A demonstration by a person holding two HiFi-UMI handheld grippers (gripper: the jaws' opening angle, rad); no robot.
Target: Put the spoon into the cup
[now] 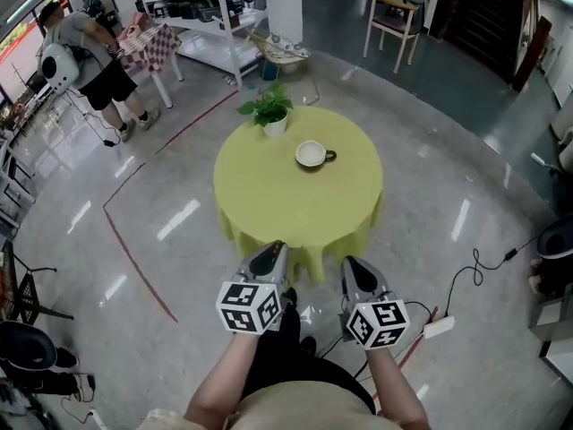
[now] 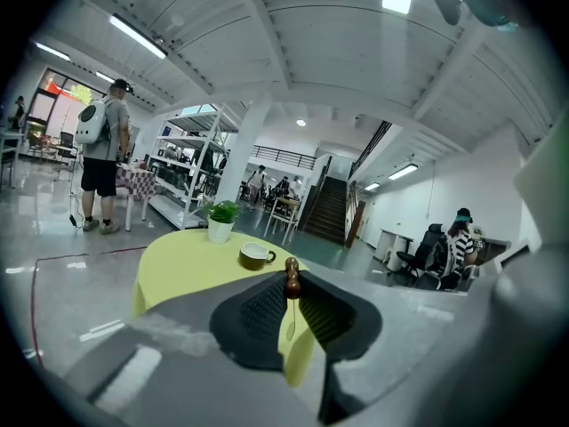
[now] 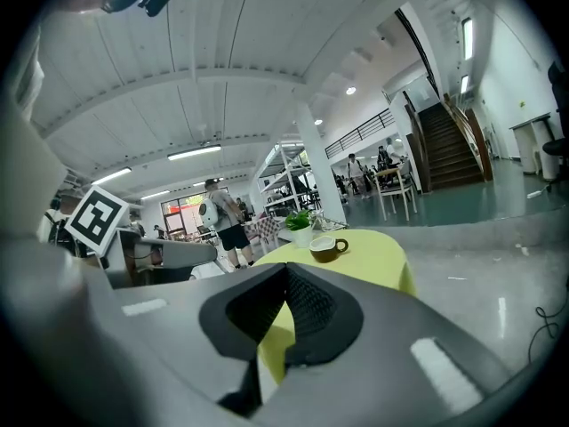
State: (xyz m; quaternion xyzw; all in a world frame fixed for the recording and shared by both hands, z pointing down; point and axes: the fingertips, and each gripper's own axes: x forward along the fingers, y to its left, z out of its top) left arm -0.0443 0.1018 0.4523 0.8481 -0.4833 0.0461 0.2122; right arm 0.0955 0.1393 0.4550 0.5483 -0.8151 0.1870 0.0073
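Observation:
A brown cup (image 1: 313,155) with a white inside stands on the round yellow-green table (image 1: 269,200), right of a small potted plant (image 1: 270,113). Both grippers hover side by side over the floor, short of the table's near edge. My left gripper (image 1: 274,253) is shut on a thin spoon (image 2: 291,285) with a brown beaded handle end, which stands upright between the pads. In the left gripper view the cup (image 2: 256,255) lies ahead, slightly left of the spoon. My right gripper (image 1: 351,267) is shut with nothing in it; its view shows the cup (image 3: 329,248) ahead.
A person with a backpack (image 1: 85,56) stands at the far left by a checked table. Metal shelving (image 1: 201,7), a white pillar and a wooden chair (image 1: 394,21) stand behind the table. A cable and white power strip (image 1: 439,327) lie on the floor at the right; a black chair (image 1: 27,348) is at the lower left.

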